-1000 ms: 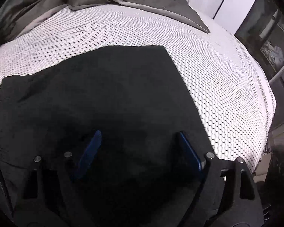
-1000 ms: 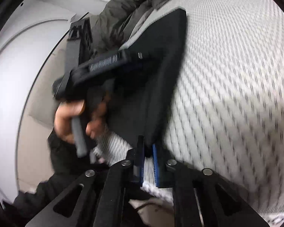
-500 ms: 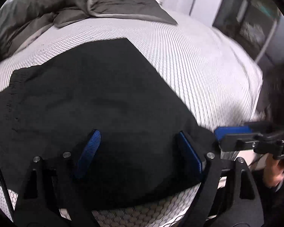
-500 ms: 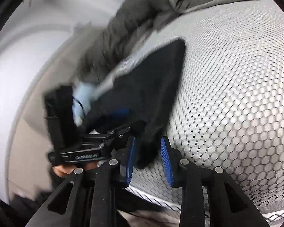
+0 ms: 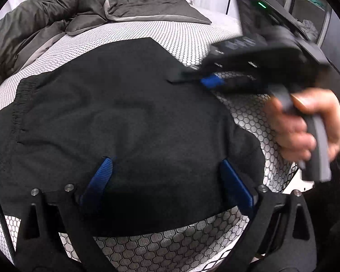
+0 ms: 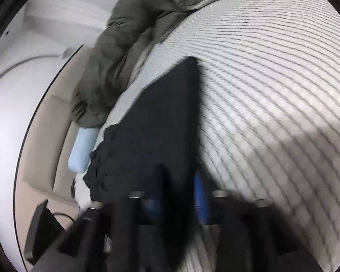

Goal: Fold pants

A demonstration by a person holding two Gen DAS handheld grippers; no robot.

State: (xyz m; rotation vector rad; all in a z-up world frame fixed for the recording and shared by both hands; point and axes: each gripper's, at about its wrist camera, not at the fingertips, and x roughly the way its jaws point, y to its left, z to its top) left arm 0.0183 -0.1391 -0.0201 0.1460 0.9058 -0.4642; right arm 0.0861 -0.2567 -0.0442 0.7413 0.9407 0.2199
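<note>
1. Since the earlier frames, the right gripper [image 5: 212,82] had swung in over the far right edge of the black pants [image 5: 124,124], and the left gripper [image 5: 167,176] had just widened its jaws further.
2. The pants lay spread flat on the bed [image 5: 249,117], which had a honeycomb-patterned white cover, their gathered waistband toward the left in the left wrist view.
3. The left gripper stood wide, its blue pads [image 5: 102,174] over the near part of the pants with nothing pinched between them.
4. The right gripper, held by a hand [image 5: 306,124], had its jaws closed on a fold of the pants' edge; its own view was blurred.
5. A grey duvet [image 5: 45,22] lay bunched at the far end of the bed.
</note>
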